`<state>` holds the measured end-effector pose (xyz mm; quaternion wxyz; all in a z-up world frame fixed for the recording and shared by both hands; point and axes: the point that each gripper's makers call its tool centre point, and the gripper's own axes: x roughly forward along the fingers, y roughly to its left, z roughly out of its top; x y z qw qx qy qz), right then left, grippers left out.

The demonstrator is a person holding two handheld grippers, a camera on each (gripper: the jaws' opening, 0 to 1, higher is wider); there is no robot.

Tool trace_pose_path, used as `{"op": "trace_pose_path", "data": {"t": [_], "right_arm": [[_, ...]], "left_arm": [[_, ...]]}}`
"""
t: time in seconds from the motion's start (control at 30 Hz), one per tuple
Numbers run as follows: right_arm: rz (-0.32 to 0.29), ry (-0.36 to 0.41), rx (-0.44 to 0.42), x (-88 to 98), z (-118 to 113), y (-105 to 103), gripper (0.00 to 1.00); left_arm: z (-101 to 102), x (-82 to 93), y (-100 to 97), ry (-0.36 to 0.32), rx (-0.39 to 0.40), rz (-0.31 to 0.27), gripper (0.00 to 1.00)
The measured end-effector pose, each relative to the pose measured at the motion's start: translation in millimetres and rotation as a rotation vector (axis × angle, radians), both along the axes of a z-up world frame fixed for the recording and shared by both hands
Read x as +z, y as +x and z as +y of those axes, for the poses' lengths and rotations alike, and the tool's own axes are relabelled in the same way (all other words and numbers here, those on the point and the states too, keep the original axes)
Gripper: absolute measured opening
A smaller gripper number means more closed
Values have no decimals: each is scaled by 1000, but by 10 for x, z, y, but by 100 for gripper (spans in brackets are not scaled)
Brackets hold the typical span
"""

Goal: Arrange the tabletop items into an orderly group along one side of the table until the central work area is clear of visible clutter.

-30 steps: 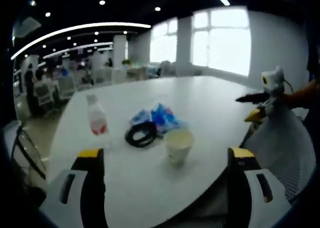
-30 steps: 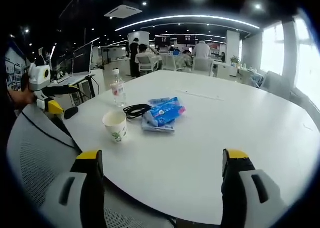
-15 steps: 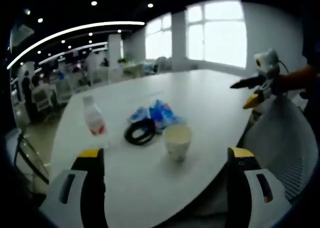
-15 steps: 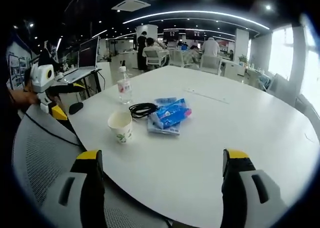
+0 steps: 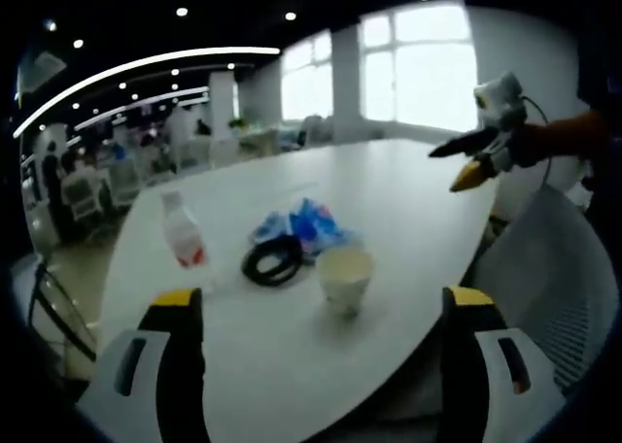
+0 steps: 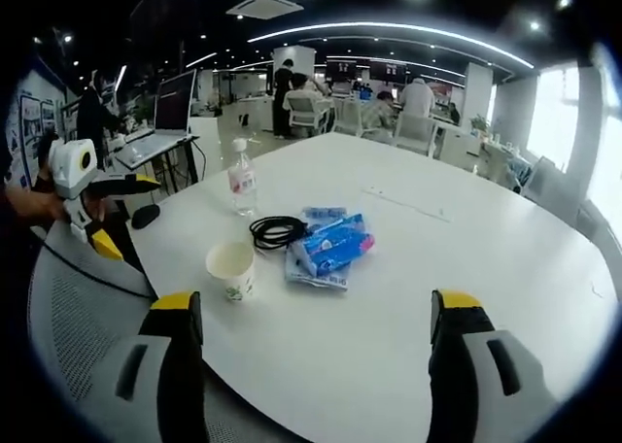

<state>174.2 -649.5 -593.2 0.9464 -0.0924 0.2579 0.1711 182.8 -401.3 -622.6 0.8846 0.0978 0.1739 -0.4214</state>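
In the left gripper view the left gripper (image 5: 324, 317) rose from the bottom edge with its yellow-tipped jaws spread wide and nothing between them. Above the gap, at the centre of the frame, a paper cup (image 5: 345, 279) stood upright on the white table (image 5: 408, 200). A coiled black cable (image 5: 273, 259) lay just left of the cup, touching a heap of blue packets (image 5: 309, 222) behind it. A small bottle (image 5: 182, 231) with a red label stood apart, toward centre left. At the upper right the right gripper (image 5: 465, 163) hung over the table's edge; whether its jaws were apart could not be told there. A mesh chair (image 5: 544, 288) filled the lower right. In the right gripper view the right gripper (image 6: 316, 317) also came up from the bottom, jaws wide open and empty. The cup (image 6: 232, 269) stood left of centre, the cable (image 6: 277, 232) and packets (image 6: 330, 251) just beyond it, the bottle (image 6: 242, 179) further up. The left gripper (image 6: 97, 210) showed at the left edge, held in a hand (image 6: 29, 205) above a chair (image 6: 87, 317).
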Motion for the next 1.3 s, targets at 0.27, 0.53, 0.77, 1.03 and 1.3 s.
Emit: {"op": "trace_pose_path", "data": {"t": [0.27,0.53,0.77,1.03,1.3], "right_arm": [[-24,22,22,90,100,225,94],[-50,16,46,92,222,435,93],[-59,45,67,141,362,609,92],[-82,8,116,184,527,788,87],[-58,-38,165,30,650,930,86]], "left_arm": [[-9,25,-2,-17,-5,-7,100],[0,22,2,-10,2,-7,100],[12,15,11,-2,3,-7,100],[23,-5,13,7,5,3,100],[39,-29,12,22,5,2,100]]}}
